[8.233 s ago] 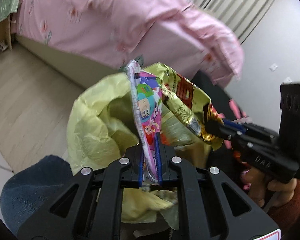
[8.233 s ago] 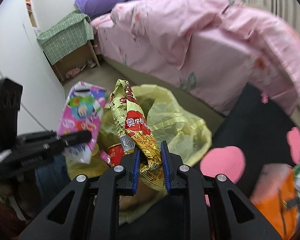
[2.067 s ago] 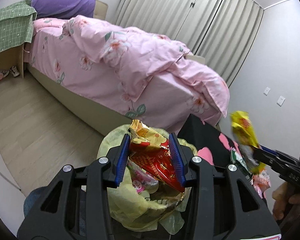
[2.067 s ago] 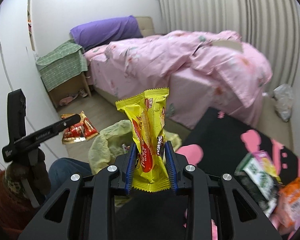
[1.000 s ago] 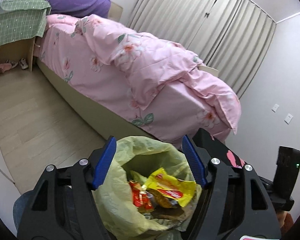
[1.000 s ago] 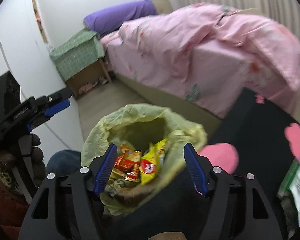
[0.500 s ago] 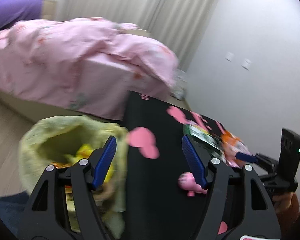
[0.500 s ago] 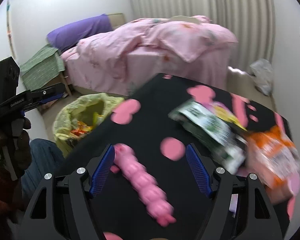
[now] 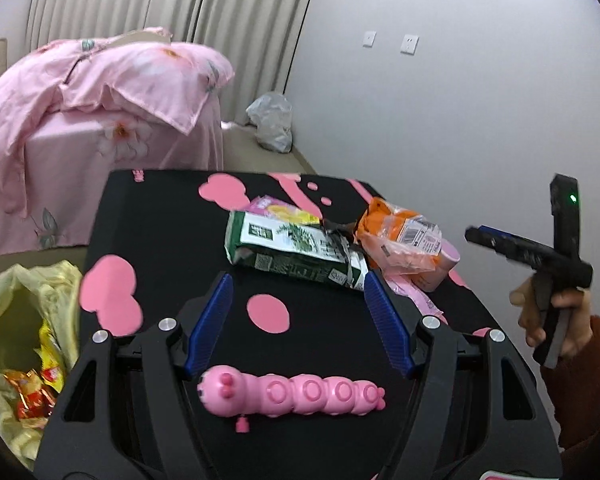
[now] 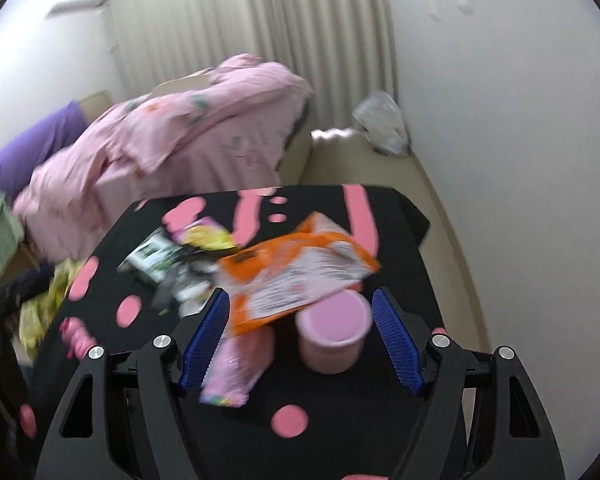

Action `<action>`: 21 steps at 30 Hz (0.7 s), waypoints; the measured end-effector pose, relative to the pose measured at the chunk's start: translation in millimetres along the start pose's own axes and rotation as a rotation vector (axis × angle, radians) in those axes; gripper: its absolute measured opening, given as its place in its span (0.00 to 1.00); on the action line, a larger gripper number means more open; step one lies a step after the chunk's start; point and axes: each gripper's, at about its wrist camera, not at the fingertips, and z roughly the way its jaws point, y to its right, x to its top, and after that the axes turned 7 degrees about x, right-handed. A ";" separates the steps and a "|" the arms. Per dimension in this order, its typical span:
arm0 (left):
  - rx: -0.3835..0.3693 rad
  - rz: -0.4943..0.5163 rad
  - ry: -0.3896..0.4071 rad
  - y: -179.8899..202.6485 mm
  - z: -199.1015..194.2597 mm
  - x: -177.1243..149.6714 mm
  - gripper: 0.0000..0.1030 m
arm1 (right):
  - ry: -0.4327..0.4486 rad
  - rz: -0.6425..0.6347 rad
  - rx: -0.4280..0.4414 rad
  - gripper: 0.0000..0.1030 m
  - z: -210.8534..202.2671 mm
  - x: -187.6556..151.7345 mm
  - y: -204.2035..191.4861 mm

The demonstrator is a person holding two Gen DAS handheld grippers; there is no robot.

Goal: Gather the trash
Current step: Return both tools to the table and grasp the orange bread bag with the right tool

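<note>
A: Where's the trash?
B: On the black worktop (image 9: 160, 216): a green-and-white packet (image 9: 296, 250), an orange packet (image 10: 300, 276) resting on a pink cup (image 10: 334, 330), and a pink wrapper (image 10: 236, 364) beside it.
A: And the bag?
B: The yellow trash bag (image 9: 24, 344) sits at the worktop's left edge, wrappers inside.
A: Grippers?
B: Left gripper (image 9: 296, 320) spread wide, empty, above a pink caterpillar toy (image 9: 292, 394). Right gripper (image 10: 300, 340) also wide apart, gripping nothing, with the cup between its fingers.
</note>
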 end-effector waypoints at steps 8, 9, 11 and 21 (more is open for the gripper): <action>0.043 -0.060 -0.027 -20.9 -0.9 -9.6 0.62 | -0.132 0.086 0.058 0.65 67.7 17.1 26.0; 0.048 -0.073 -0.026 -24.9 -3.1 -10.3 0.62 | -0.145 0.059 0.037 0.58 71.9 18.5 22.2; 0.057 -0.103 -0.021 -33.5 -7.0 -11.5 0.62 | -0.157 -0.024 -0.014 0.40 77.0 22.1 8.5; 0.065 -0.186 -0.012 -57.7 -19.1 -22.9 0.62 | -0.027 -0.215 0.173 0.10 8.4 24.4 -73.7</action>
